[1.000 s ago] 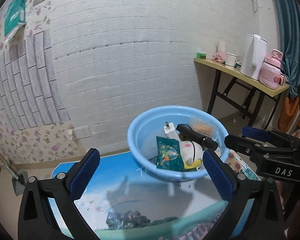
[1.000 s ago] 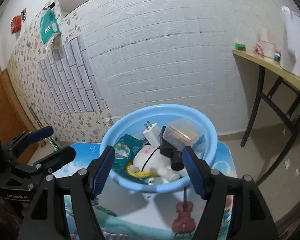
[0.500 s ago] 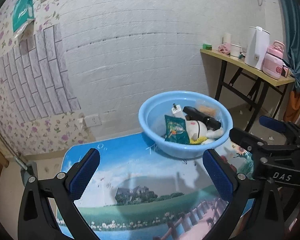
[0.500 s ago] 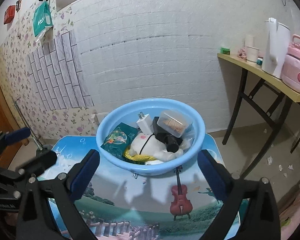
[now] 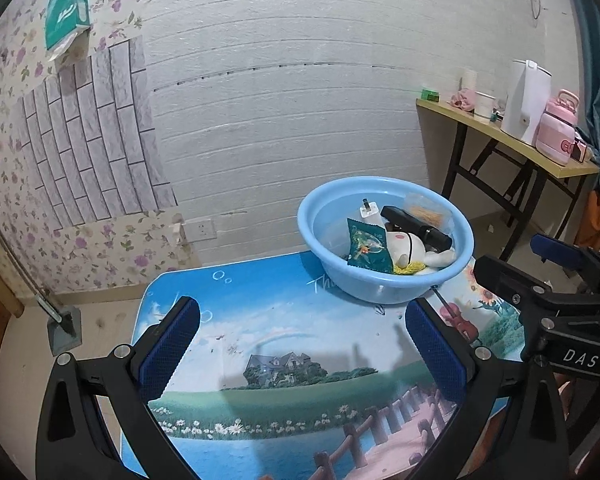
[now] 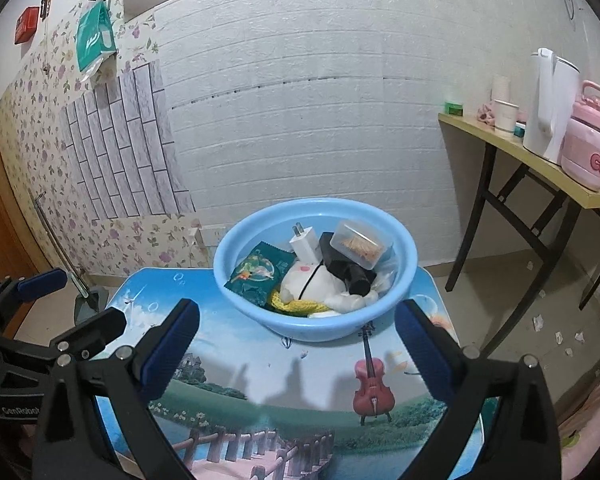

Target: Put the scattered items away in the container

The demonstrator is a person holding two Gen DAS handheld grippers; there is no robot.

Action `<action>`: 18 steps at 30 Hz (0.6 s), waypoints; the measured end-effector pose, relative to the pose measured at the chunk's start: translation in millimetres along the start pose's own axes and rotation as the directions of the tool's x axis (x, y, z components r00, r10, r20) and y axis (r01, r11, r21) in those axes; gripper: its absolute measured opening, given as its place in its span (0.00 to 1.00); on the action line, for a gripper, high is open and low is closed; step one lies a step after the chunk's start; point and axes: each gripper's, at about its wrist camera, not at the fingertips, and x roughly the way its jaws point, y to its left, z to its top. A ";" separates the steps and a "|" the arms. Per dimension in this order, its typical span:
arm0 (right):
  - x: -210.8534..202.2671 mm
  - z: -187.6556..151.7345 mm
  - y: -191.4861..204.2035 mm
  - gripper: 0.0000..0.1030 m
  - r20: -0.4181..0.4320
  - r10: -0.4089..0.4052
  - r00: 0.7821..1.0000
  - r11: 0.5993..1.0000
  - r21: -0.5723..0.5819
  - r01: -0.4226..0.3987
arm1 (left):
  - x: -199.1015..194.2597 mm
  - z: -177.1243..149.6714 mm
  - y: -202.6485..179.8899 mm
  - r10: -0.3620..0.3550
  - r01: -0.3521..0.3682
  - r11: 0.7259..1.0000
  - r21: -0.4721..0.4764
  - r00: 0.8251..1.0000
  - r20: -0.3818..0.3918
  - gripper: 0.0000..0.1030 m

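We see the round light-blue plastic basin (image 6: pixel 315 268) sitting at the far edge of the counter with the printed landscape top (image 6: pixel 284 384), close to the white brick-pattern wall (image 6: pixel 320 100). All loose items are inside it: green foil snack packet (image 6: pixel 260 272) on the left side, white plug-in charger (image 6: pixel 305 245) standing at the back with prongs up, clear lidded plastic box of toothpicks (image 6: pixel 360 245) at back right resting on a black cylindrical device (image 6: pixel 346 270), white plush toy (image 6: pixel 314 286) in the middle front, something yellow (image 6: pixel 296 305) under the plush, can't tell what.

From the left wrist view same basin (image 5: pixel 384 240) sits off to the right of centre.

Left gripper (image 5: pixel 300 344): blue-padded fingers spread wide, nothing between them, held over the bare middle of the counter, well short of the basin. Right gripper (image 6: pixel 298 340): fingers also wide and holding nothing, basin framed between the tips but not touched. Each gripper shows at the edge of the other's view, side by side.

Further out: yellow-topped folding side table (image 6: pixel 540 160) on the right carries a white electric kettle (image 6: pixel 550 106), pink lidded flask (image 6: pixel 586 140) and paper cup (image 6: pixel 505 117). Green packet (image 6: pixel 95 38) hangs on the floral-papered wall at left.
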 end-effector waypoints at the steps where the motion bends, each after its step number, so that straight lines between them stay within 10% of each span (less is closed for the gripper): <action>1: -1.2 -1.2 0.9 0.97 0.001 0.002 1.000 1.000 -0.001 -0.002 | -1.0 -1.4 0.1 0.007 -0.007 1.000 0.002 1.000 -0.003 1.00; 18: -1.2 -6.1 12.9 0.97 -0.025 0.023 0.999 0.999 -0.035 -0.024 | -17.1 -10.9 6.1 0.040 -0.039 0.999 -0.014 0.997 0.072 1.00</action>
